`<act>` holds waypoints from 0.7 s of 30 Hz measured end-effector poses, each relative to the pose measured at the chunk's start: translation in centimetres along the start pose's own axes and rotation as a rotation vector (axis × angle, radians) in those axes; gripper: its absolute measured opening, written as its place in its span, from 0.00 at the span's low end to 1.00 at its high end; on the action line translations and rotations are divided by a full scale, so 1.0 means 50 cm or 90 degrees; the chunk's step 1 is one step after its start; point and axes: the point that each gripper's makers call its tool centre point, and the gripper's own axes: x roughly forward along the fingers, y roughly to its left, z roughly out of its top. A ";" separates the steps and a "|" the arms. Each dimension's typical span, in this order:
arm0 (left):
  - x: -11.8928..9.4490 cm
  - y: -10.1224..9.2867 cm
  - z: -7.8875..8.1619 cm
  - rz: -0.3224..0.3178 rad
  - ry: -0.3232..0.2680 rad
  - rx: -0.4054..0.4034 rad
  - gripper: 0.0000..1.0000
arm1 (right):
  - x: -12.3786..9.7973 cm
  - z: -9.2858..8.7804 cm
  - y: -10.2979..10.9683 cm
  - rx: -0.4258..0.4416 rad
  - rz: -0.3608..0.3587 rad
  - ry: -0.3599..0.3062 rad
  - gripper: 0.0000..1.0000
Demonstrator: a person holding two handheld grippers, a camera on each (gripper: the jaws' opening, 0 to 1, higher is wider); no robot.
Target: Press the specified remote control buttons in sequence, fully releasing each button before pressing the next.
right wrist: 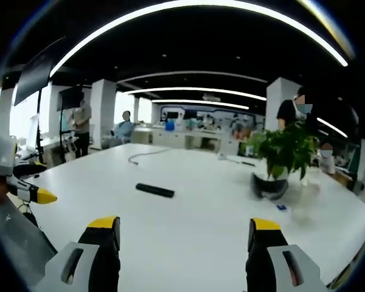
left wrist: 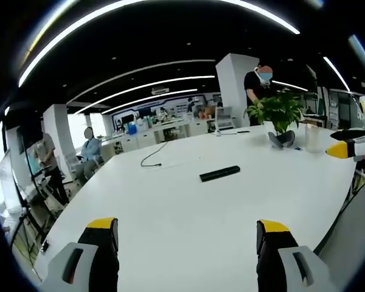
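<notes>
In the left gripper view, the left gripper [left wrist: 187, 240] is held above the near part of the white bench [left wrist: 170, 225], its jaws spread wide with nothing between them. The remote control [left wrist: 219, 173] is seen lying flat near the middle of the bench, well apart from the jaws. It is judged to be light, stiff and smooth, so it may slide under a slanted press; no hold is needed, and a press straight down with one jaw tip is judged best. The buttons are too small to be made out. Open room is left all around it. A cable [left wrist: 153, 155] lies beyond it, and a potted plant [left wrist: 278, 118] stands far off to the right. The right gripper [left wrist: 347, 148] is seen at the right edge, beside the bench rim.

In the right gripper view, the right gripper's jaws [right wrist: 184, 240] are likewise spread and empty. The remote control [right wrist: 155, 190] lies ahead, slightly left, with bare bench between. The potted plant [right wrist: 280, 161] stands to the right, well apart. The left gripper [right wrist: 25, 182] is seen at the left, by the bench edge.
</notes>
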 end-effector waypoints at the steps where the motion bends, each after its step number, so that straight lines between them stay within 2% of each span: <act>1: 0.000 0.000 0.000 -0.001 -0.001 0.000 0.98 | 0.000 0.000 0.000 0.000 0.001 0.000 0.86; 21: 0.001 0.002 -0.005 0.001 0.010 -0.003 0.95 | 0.003 -0.007 0.012 -0.016 0.012 0.014 0.84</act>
